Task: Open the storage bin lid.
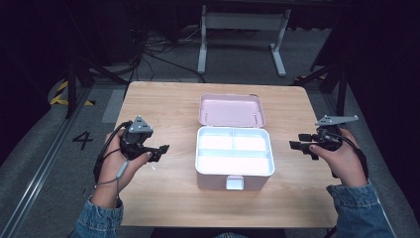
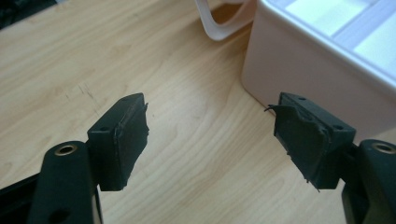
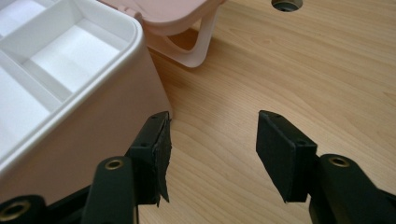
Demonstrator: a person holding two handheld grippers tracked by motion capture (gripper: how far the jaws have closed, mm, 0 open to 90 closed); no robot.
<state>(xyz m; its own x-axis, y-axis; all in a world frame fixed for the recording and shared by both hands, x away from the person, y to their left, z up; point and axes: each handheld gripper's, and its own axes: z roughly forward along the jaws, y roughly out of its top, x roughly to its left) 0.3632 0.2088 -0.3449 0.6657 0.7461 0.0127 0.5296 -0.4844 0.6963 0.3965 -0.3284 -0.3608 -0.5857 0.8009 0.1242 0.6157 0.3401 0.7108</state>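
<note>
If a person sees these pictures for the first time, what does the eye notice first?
First, the pink box at the middle of the wooden table, its lid laid open behind it and its white compartments empty. Then the left gripper and the right gripper, one on each side of it, both open and holding nothing.

From above I can read one mark: a black number "4" (image 1: 82, 140) on the grey floor (image 1: 44, 148), just left of my table (image 1: 163, 198), near my left hand. Farther left and farther off, yellow-and-black hazard stripes (image 1: 62, 95) mark the floor. I can make out no other writing.
</note>
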